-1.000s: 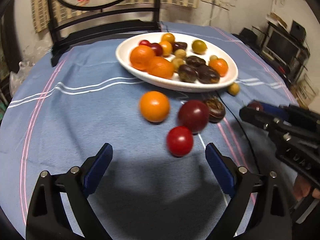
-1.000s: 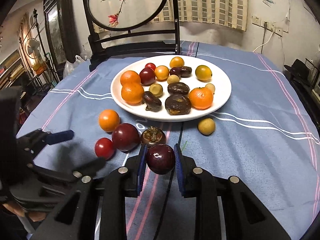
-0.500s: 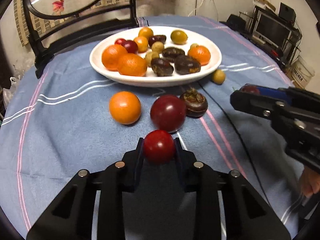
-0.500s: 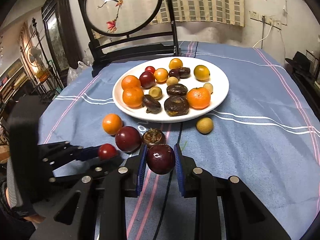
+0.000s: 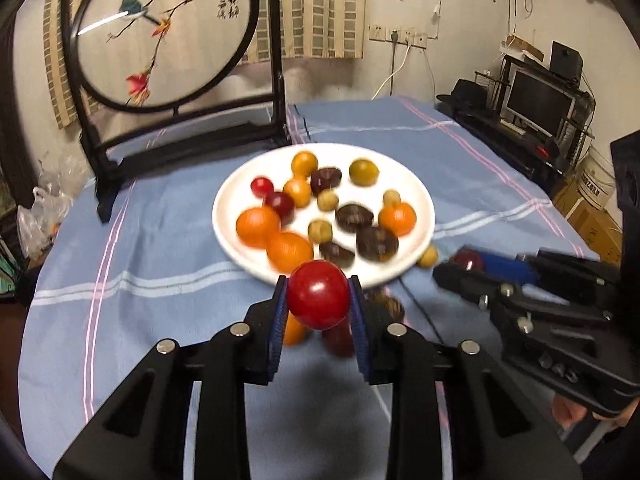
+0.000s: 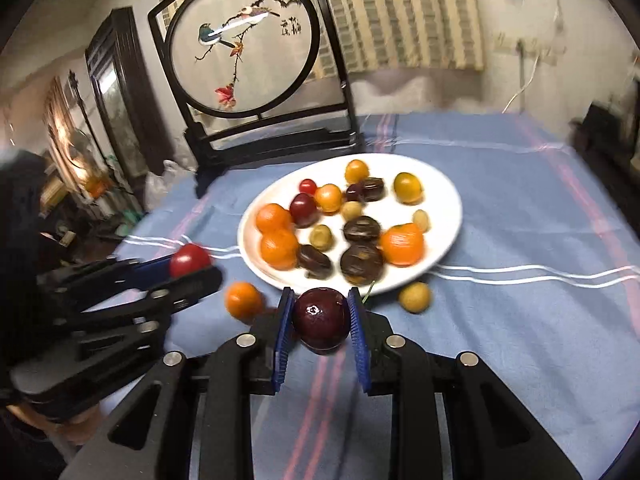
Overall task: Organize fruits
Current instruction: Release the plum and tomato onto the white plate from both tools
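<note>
Here the left gripper (image 5: 318,296) pinches a bright red fruit (image 5: 318,294) between its blue pads, held above the blue cloth (image 5: 160,248). Beside it, the right gripper (image 6: 320,316) clamps a dark plum (image 6: 320,317). Beyond both sits the white plate (image 6: 444,208) of mixed fruit.

left tool (image 5: 318,296) gripping red fruit (image 5: 318,294), plate (image 5: 420,196) blurred

You see a dim room with warm light, blurry fruit on the white plate (image 5: 420,200), a dark shadow on the blue cloth (image 5: 160,312), bent black corners, a bright streak of glare on the round glass screen (image 5: 100,26).
</note>
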Demonstrator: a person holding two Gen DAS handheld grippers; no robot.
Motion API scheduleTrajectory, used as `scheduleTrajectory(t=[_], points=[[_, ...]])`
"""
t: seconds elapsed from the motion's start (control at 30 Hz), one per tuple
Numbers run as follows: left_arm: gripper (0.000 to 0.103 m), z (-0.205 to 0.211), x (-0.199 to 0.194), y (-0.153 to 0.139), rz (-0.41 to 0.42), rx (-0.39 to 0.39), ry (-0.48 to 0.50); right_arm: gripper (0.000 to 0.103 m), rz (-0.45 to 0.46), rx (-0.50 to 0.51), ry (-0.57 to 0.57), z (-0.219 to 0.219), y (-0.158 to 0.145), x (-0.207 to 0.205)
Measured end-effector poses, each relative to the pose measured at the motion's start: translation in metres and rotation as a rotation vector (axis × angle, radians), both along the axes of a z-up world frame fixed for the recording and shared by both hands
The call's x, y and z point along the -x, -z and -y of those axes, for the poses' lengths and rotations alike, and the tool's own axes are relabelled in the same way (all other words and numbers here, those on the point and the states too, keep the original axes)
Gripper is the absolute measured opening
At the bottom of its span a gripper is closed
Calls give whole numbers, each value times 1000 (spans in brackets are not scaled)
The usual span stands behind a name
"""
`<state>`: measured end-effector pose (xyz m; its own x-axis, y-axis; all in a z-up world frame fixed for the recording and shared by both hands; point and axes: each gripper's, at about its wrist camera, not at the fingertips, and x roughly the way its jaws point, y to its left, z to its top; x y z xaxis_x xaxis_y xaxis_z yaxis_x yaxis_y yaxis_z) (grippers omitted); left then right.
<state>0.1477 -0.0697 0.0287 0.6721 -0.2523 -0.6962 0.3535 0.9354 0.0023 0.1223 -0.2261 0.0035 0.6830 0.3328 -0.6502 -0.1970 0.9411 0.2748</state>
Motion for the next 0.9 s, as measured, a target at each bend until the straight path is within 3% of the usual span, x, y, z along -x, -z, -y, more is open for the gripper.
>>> scheduleTrajectory(t=[0.23,0.4,0.5,0.53,0.6,0.63,0.73,0.9], points=[[28,11,-73,20,-59,-32,-80,29,-53,37,29,-2,15,-61],[28,14,-97,32,-83,-31,-109,29,-61,63,28,-11,26,-89],[30,14,-107,35,-82,-35,-147,30,-50,16,44,-5,29,-98],[34,12,-108,34,-84,-18,-157,39,-35,-5,62,1,27,-97],[68,8,-105,28,-63,16,-177,52,12,-39,94,13,19,-90],[75,6,-101,23,-37,22,-187,59,32,-51,99,19,14,-85],[78,3,-91,14,10,19,-191,64,64,-29,121,29,3,-72],[82,-4,-67,8,-1,32,-196,67,33,-14,112,37,3,-47]])
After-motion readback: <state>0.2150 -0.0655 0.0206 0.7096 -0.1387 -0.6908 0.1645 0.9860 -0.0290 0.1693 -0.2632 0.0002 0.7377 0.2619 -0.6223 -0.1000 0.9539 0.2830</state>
